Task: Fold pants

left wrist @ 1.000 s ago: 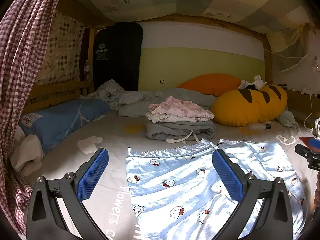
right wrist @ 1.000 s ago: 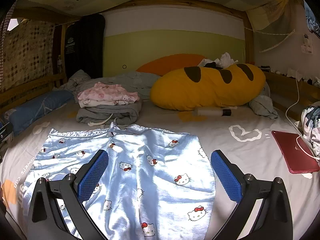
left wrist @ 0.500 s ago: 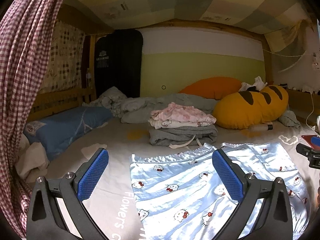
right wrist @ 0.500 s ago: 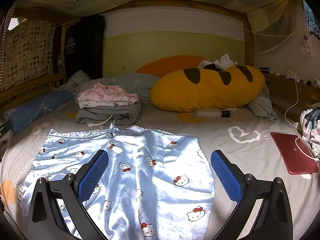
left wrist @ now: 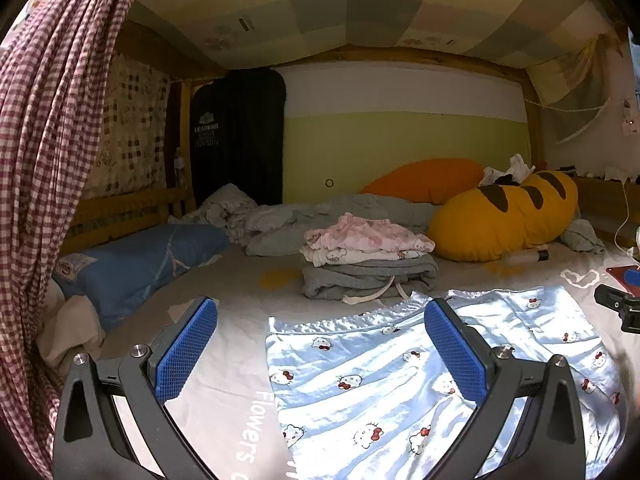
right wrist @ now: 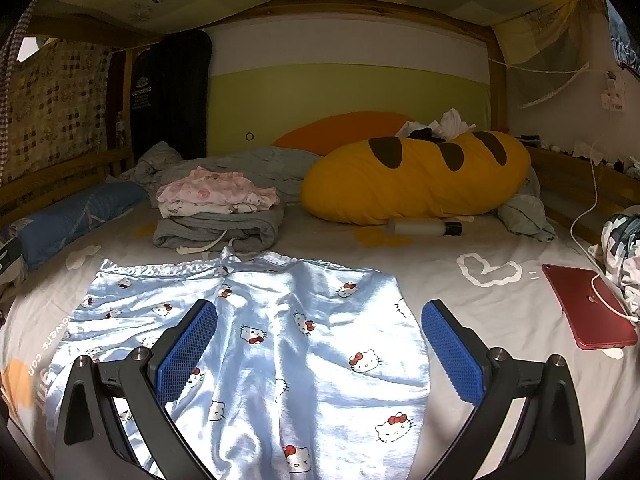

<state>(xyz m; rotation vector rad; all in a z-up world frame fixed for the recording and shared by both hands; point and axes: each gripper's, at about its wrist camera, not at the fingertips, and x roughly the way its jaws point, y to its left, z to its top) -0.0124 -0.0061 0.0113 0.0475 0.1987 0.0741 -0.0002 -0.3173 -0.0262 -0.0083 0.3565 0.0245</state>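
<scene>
Hovering over pants (right wrist: 256,344), both claws spread empty, red tablet (right wrist: 588,308) only in right view

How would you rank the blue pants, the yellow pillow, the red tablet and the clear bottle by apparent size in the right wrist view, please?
1. Blue pants, though nearest the camera.
2. Yellow pillow.
3. Red tablet.
4. Clear bottle.
</scene>
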